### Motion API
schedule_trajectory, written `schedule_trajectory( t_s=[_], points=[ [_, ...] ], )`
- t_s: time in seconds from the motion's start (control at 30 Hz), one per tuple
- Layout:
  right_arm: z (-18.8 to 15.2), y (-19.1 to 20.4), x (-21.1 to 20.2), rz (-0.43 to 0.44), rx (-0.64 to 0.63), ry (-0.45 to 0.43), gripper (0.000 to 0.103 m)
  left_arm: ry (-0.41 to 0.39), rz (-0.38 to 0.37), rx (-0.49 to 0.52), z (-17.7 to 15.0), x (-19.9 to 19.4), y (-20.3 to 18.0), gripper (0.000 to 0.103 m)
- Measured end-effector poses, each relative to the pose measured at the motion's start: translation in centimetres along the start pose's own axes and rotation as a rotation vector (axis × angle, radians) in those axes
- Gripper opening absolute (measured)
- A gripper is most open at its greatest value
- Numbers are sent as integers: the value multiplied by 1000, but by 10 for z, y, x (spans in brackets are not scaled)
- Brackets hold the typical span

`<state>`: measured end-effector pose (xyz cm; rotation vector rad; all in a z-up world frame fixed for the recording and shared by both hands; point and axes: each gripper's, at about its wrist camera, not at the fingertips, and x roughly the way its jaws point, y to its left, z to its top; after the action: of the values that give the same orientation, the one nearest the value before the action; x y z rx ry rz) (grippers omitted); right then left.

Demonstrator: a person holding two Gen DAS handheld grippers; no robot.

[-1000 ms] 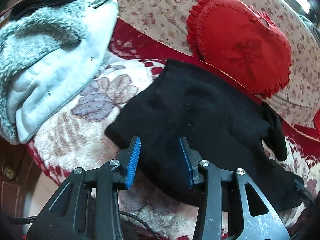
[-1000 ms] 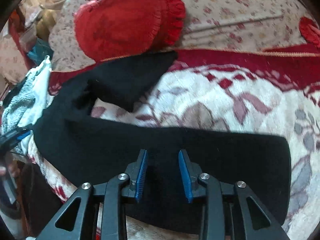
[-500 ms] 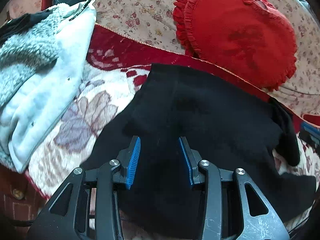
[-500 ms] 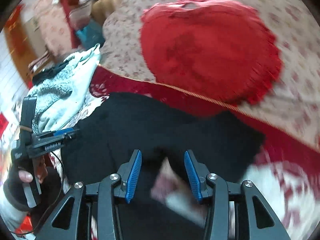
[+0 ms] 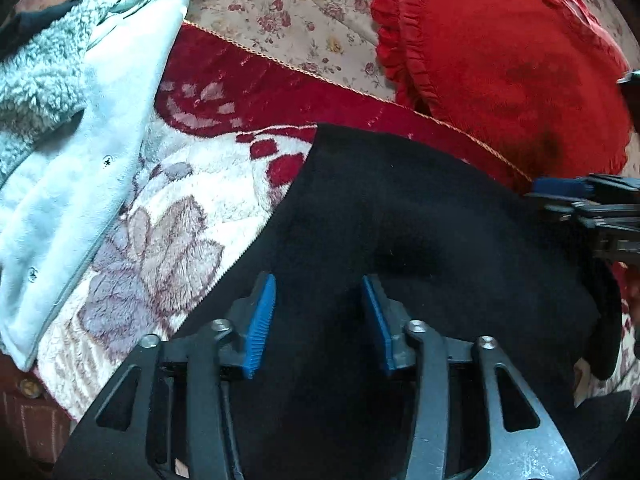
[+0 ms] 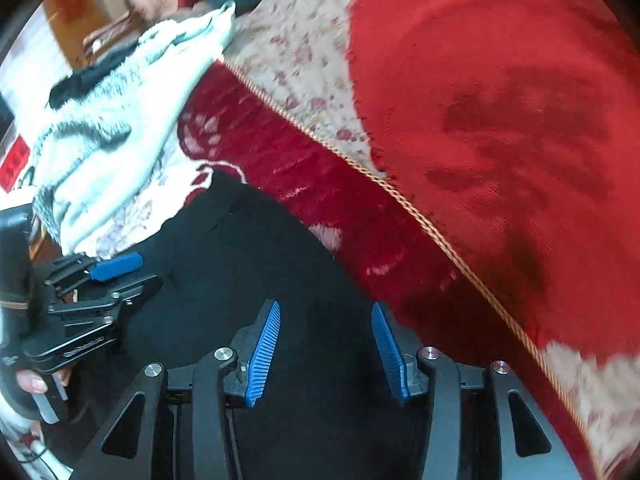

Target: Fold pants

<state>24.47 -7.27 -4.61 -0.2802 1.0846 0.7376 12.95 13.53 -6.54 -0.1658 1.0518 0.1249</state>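
Left wrist view: at upper left I see a pale fleece jacket (image 5: pixel 72 128), then the black pants (image 5: pixel 400 220) in the centre on the floral blanket (image 5: pixel 172 216). My left gripper (image 5: pixel 318 312) is apart over them. The right gripper (image 6: pixel 326 350) also stands apart; its picture is blurred, perhaps not touching.

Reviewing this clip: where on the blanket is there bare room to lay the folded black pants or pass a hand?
Free: the floral blanket patch between the pale fleece jacket and the black pants, plus the red border strip behind the pants. Crowded: the red heart cushion presses close at the pants' far edge, and the left gripper and right gripper hover over the pants.
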Motion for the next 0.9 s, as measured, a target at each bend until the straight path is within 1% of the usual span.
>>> schedule_trajectory(
  t_s=[0.07, 0.13, 0.17, 0.23, 0.3, 0.37, 0.4, 0.47, 0.57, 0.6, 0.63, 0.7, 0.77, 0.8, 0.83, 0.87, 0.9],
  points=[
    [6, -4, 17, -5, -26, 36, 47, -5, -5, -20, 1, 5, 7, 65],
    [7, -9, 34, -15, -43, 84, 47, -34, -43, -37, -1, 7, 12, 66],
    [5, -13, 41, 20, -17, 98, 47, -43, -47, -34, -1, 8, 12, 66],
    [3, -18, 39, 53, 26, 72, 39, -48, -42, -18, -1, 7, 9, 66],
    [-1, -14, 31, 67, 26, 43, 11, -45, -49, -17, 0, 6, 9, 66],
    [-5, -2, 21, 35, -1, 24, 9, -37, -51, -26, 0, -2, 15, 65],
    [-8, 7, 10, 23, -16, 4, 9, -49, -40, -36, 0, -10, 19, 65],
    [-14, 24, -16, 22, -40, -46, 9, -115, -23, -64, 1, -35, 33, 65],
    [-29, 51, -55, -7, -52, -111, 8, -196, 0, -108, 0, -74, 60, 65],
    [-35, 62, -67, 13, -53, -141, 4, -211, 6, -120, -1, -84, 68, 65],
    [-42, 71, -78, 40, -52, -166, 4, -221, 15, -131, -2, -93, 76, 65],
    [-59, 97, -94, 63, -43, -197, 4, -236, 26, -145, -6, -108, 87, 65],
    [-77, 125, -98, 126, -41, -213, 4, -251, 34, -156, -10, -119, 96, 65],
    [-84, 137, -95, 110, -58, -207, 4, -255, 37, -157, -12, -123, 99, 65],
    [-90, 148, -90, 55, -83, -202, 4, -253, 41, -157, -14, -124, 101, 65],
    [-96, 156, -84, -26, -103, -211, 4, -241, 44, -158, -17, -123, 101, 65],
    [-97, 154, -81, -38, -85, -231, 4, -231, 35, -159, -19, -123, 102, 65]
  ],
)
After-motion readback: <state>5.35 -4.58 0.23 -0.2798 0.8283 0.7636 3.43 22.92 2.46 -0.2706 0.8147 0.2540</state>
